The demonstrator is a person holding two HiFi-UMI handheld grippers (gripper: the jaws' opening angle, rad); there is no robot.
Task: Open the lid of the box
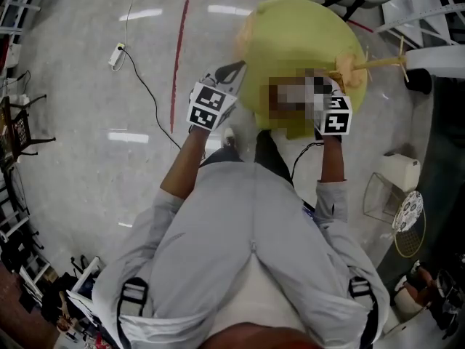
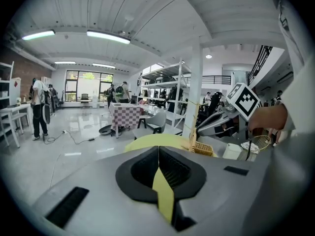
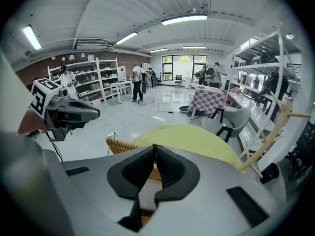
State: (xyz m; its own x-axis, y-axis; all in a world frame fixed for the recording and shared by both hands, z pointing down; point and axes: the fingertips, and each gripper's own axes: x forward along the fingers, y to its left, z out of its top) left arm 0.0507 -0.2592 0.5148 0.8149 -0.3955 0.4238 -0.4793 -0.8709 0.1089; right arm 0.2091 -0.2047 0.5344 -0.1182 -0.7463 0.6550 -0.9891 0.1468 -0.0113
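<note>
A woven wicker box sits at the right edge of a round yellow-green table. It also shows as a wicker box just right of my left jaws and as a wicker box just behind my right jaws; its lid cannot be made out. My left gripper hovers at the table's near left rim, and the left gripper is shut with nothing in it. My right gripper is by the box, partly under a mosaic patch. The right gripper has its tips together, holding nothing.
A power strip with its cable and a red tape line lie on the floor to the left. A wooden stick frame, a white bin and a wire basket stand to the right. People, shelves and a checkered table are far off.
</note>
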